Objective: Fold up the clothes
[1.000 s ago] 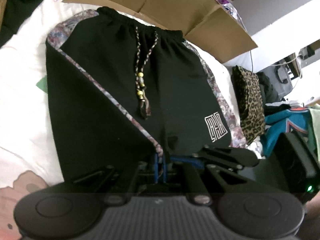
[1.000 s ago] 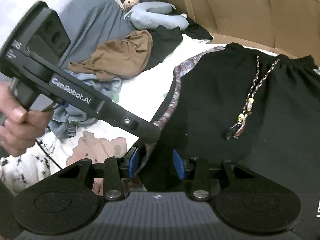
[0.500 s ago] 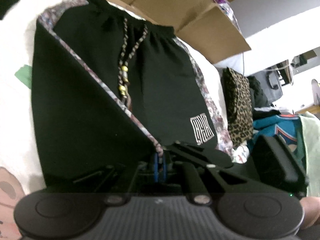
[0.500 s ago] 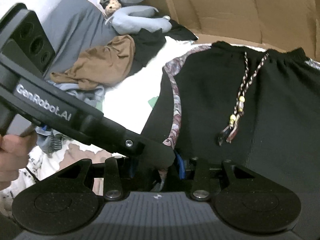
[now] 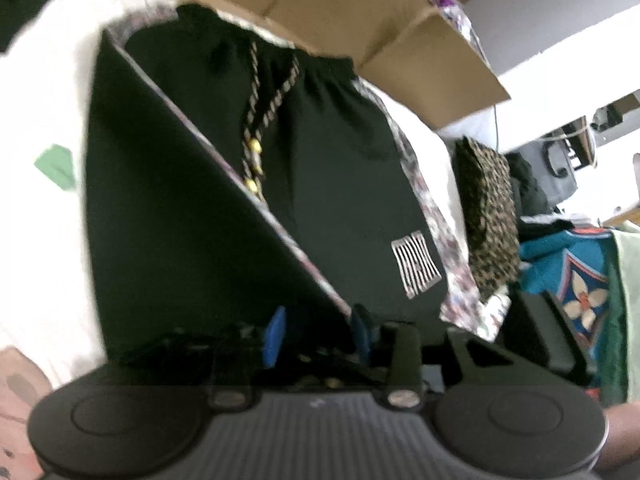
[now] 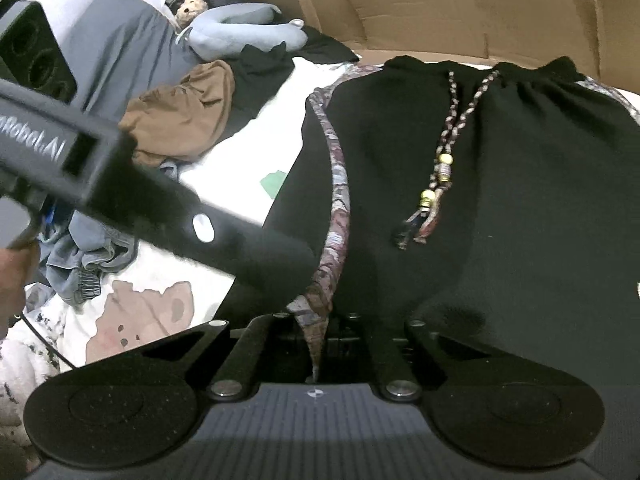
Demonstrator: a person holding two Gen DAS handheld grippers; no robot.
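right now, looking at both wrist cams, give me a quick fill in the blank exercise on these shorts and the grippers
1. The shorts are mainly ____ with patterned side trim.
2. The right gripper is ____ on the patterned edge of the shorts.
3. The drawstring carries ____ beads.
4. The left gripper has its jaws ____, blue pads apart.

Missing words: black; shut; yellow; opening

A bed with a white sheet, flattened cardboard boxes behind it, a grey pillow, white wall.
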